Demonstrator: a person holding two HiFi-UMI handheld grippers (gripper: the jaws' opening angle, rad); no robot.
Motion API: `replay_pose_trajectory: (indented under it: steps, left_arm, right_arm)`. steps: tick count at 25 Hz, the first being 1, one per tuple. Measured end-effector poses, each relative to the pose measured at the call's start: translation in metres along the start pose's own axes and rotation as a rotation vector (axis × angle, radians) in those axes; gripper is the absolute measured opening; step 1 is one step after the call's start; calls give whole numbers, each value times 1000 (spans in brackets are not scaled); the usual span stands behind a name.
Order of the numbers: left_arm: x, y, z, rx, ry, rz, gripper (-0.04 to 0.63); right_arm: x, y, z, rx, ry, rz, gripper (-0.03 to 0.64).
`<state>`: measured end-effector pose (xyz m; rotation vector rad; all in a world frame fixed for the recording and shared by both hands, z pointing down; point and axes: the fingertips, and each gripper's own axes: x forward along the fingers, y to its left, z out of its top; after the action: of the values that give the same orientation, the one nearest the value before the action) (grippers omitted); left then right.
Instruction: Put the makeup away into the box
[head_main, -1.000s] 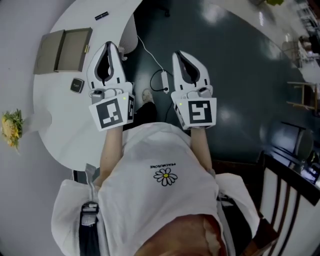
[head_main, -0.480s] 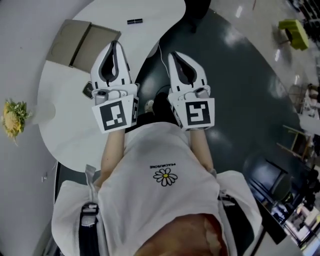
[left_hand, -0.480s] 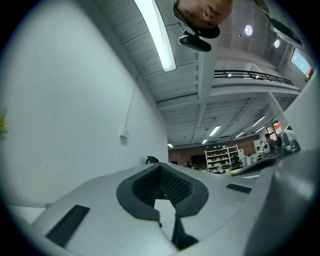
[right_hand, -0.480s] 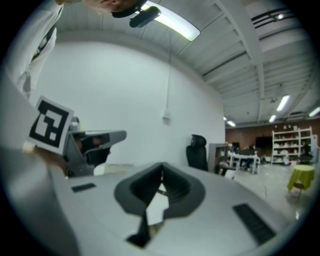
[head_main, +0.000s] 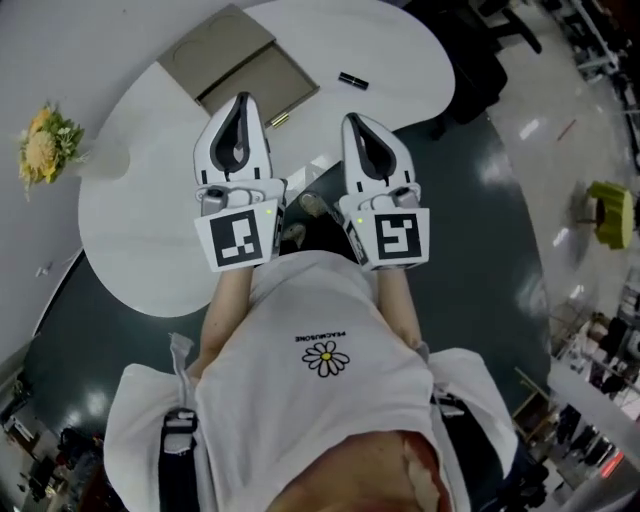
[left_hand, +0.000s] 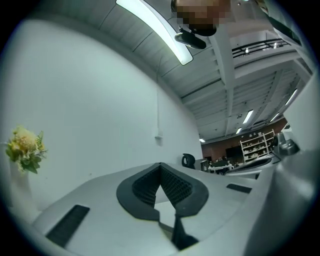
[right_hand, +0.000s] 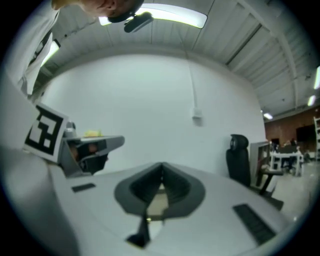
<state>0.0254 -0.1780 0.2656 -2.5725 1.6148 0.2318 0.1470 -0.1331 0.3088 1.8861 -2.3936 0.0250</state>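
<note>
Nearest: white T-shirt (head_main: 327, 357) with a daisy print, both forearms reaching forward. Just ahead, side by side and roughly level: left gripper (head_main: 240, 101) and right gripper (head_main: 357, 121), marker cubes toward the body.

Left: jaws pressed together at the tips, nothing between. Right: likewise, tips meeting, empty.

Left one above the near part of the white worktop (head_main: 150, 230). Right one by the worktop's curved edge, with dark floor (head_main: 480, 230) to its right.

Between the two sets of tips, on the worktop: small brownish stick (head_main: 279, 120), kind unclear, just beside the near corner of the box.

Just beyond the left tips: open tan box (head_main: 240, 62), its two halves lying flat.

Right of the box and apart from it, beyond the right tips: black makeup tube (head_main: 352, 80), lying on the worktop, outside the box.

Far left edge of the worktop: yellow flowers (head_main: 43, 148).

Farther off, in the right gripper view: black chair (right_hand: 239, 160) before a white wall (right_hand: 150, 100).
</note>
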Motion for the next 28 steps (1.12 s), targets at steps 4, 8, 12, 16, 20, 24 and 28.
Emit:
replay_pose_trajectory:
  steps: [4, 8, 12, 16, 20, 24, 28]
  left_arm:
    - [-3, 28, -3, 26, 16, 107, 21]
    - [2, 46, -9, 26, 17, 182, 21]
    - [6, 57, -8, 36, 26, 247, 21]
    - [9, 66, -5, 54, 23, 294, 21]
    - [8, 76, -10, 59, 33, 333, 21]
    - [8, 77, -14, 68, 41, 354, 21]
    - [9, 76, -15, 72, 47, 363, 21]
  right_arm:
    - [38, 17, -5, -36, 12, 139, 29]
    - [63, 30, -5, -53, 0, 235, 31]
    - [79, 34, 0, -63, -4, 290, 29]
    - [92, 35, 2, -63, -14, 326, 29]
    - [103, 39, -1, -58, -12, 364, 29]
    - [108, 43, -3, -76, -8, 388, 29]
    - [112, 33, -11, -66, 21, 379, 31]
